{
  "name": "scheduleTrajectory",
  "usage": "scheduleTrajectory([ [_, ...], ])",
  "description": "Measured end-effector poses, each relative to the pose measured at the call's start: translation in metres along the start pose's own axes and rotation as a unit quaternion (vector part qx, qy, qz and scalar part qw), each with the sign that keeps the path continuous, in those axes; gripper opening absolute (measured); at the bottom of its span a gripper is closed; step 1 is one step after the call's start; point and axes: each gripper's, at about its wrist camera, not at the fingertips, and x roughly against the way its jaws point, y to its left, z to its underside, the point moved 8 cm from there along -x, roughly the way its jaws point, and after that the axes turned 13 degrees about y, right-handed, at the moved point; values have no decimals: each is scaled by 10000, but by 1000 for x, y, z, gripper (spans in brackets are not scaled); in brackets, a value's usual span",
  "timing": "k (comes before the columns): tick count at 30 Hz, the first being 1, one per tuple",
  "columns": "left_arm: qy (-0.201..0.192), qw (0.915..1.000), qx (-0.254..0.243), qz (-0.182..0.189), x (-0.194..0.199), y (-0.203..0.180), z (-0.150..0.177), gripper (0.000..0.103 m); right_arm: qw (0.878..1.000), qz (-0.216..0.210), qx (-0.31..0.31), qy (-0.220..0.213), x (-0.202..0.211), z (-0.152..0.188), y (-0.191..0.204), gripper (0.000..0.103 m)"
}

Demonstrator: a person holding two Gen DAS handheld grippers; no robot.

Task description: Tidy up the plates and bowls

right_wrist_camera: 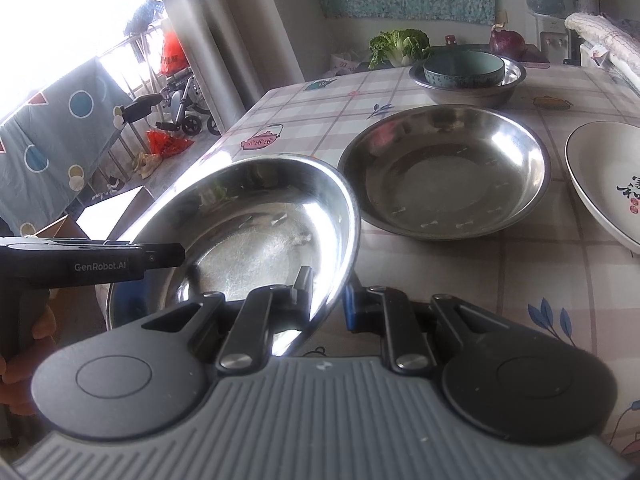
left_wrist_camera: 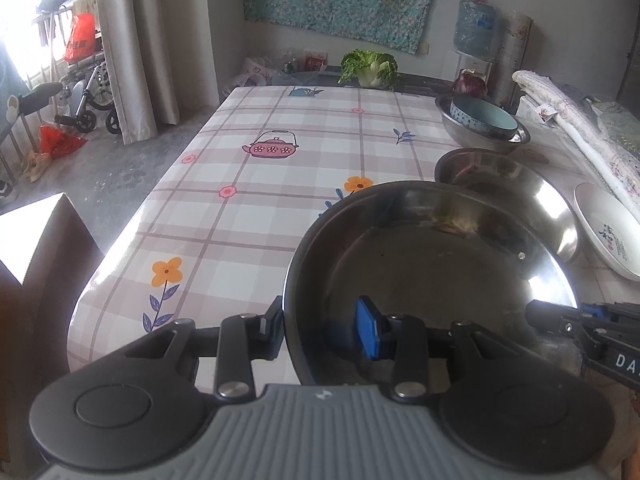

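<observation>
A shiny steel dish (left_wrist_camera: 420,260) (right_wrist_camera: 248,232) hangs tilted just above the checked tablecloth, held from both sides. My left gripper (left_wrist_camera: 322,326) (right_wrist_camera: 176,254) grips its left rim, one finger outside and the blue pad (left_wrist_camera: 368,332) inside. At the dish's right rim my right gripper (right_wrist_camera: 326,294) (left_wrist_camera: 536,312) is shut on the edge. Behind it a second steel dish (left_wrist_camera: 520,184) (right_wrist_camera: 440,176) lies flat on the table. A white plate (left_wrist_camera: 608,232) (right_wrist_camera: 600,184) with a painted motif sits to the right. Further back a blue bowl (left_wrist_camera: 484,118) (right_wrist_camera: 464,66) rests inside a steel basin (left_wrist_camera: 460,132) (right_wrist_camera: 516,80).
A cabbage (left_wrist_camera: 370,66) and a red onion (left_wrist_camera: 470,82) lie at the table's far end. A rolled quilted cloth (left_wrist_camera: 580,132) runs along the right side. A cardboard box (left_wrist_camera: 36,240) stands beside the table's left edge, with a wheelchair (left_wrist_camera: 88,96) by the curtain.
</observation>
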Motion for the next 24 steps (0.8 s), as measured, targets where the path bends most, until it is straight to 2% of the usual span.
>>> scheduleTrajectory([
  [8, -134, 9996, -253, 88, 4, -26, -20, 37, 9995, 107, -196, -236, 21, -3, -16, 15],
  [16, -290, 9976, -602, 199, 5, -63, -48, 37, 9974, 248, -469, -482, 40, -12, -45, 15],
  [24, -286, 9956, -830, 327, -4, -95, -71, 37, 9948, 396, -735, -585, 49, -24, -79, 16],
])
